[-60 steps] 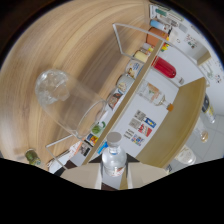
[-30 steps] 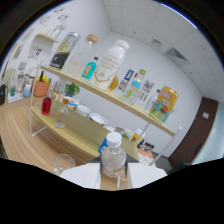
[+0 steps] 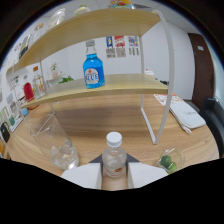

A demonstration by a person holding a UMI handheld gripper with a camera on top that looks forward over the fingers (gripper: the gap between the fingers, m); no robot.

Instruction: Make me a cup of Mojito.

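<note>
A small clear bottle (image 3: 114, 150) with a white cap stands upright between my fingers, and my gripper (image 3: 114, 174) is shut on its body. Just ahead and to the left, a tall clear glass (image 3: 52, 141) with ice cubes in its bottom stands on the wooden table. To the right of the fingers sits a small clear cup (image 3: 170, 161) holding green lime pieces. Beyond them, a blue bottle (image 3: 93, 71) labelled BLUE stands on the lower board of a two-tier shelf (image 3: 125, 84).
The shelf's white legs (image 3: 148, 117) stand on the table ahead. Green leaves (image 3: 64, 79) and a red container (image 3: 28, 91) sit farther left on the shelf. A white pouch (image 3: 187, 115) lies at the right, with a dark door (image 3: 204, 55) behind it.
The view has swung hard from a tilted look at the room to a level look at the shelf. The bottle has stayed between the fingers all the while.
</note>
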